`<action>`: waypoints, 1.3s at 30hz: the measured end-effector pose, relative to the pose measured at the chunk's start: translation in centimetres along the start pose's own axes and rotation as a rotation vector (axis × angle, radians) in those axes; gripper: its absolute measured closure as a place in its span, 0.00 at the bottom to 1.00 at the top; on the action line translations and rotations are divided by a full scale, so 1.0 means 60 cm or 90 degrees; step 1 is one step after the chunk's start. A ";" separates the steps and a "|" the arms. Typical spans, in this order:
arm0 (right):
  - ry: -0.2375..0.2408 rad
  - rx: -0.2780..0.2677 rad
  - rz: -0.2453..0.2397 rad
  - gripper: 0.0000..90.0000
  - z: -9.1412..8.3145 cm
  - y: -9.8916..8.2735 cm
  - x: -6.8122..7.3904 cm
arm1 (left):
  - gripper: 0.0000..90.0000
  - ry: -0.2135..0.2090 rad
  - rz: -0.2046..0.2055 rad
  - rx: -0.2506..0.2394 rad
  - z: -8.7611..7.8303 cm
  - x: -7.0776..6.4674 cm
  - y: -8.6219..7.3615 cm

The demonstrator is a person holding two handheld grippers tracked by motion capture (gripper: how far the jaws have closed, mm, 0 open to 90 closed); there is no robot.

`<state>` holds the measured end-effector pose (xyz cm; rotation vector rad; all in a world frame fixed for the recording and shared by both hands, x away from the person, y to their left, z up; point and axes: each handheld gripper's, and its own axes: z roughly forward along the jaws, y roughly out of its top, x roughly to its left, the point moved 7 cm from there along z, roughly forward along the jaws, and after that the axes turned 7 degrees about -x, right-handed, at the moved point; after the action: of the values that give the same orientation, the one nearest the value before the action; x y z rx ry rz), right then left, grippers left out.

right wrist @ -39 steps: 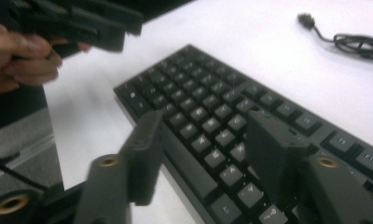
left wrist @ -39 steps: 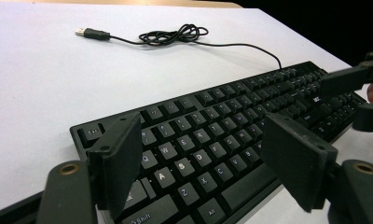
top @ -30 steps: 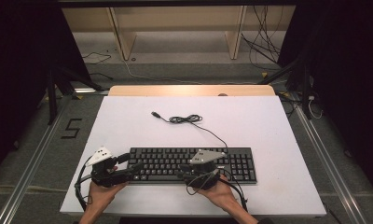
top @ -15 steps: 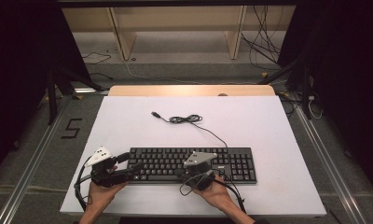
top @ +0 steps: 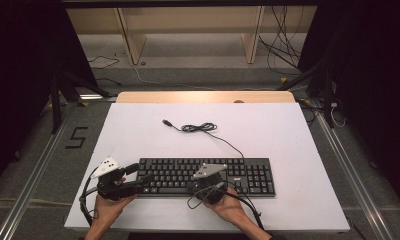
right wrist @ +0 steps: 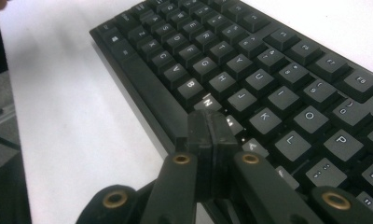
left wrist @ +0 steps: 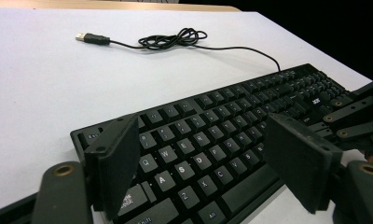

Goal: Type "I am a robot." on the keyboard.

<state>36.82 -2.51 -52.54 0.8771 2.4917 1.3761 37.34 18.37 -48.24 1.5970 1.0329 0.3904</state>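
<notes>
**Right jaws clenched over the keys, left jaws spread at the keyboard's left end**

Your right gripper [right wrist: 208, 135] is clenched with nothing between the pads; the jaws have just been closing. Its tips sit over the M/N area of the keyboard [top: 248, 175]; can't tell whether they touch a key. Your left gripper [left wrist: 208, 158] is released, jaws wide apart, straddling the left-hand keys around Q/A/Z without pinching the board. The keyboard lies flat on the white table [top: 298, 135], near your edge, long side parallel to it. Its cable [top: 200, 128] runs from the back edge to a loose coil farther up the table, with the USB plug [left wrist: 92, 38] lying free beyond it.
</notes>
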 end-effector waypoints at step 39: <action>-0.012 -0.096 0.058 0.57 -0.064 0.031 -0.029 | 0.30 0.008 0.001 0.017 0.006 0.006 -0.006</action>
<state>37.45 -5.51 -49.08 0.9773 2.3235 1.5542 37.66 18.41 -48.78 1.6214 1.0505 0.3891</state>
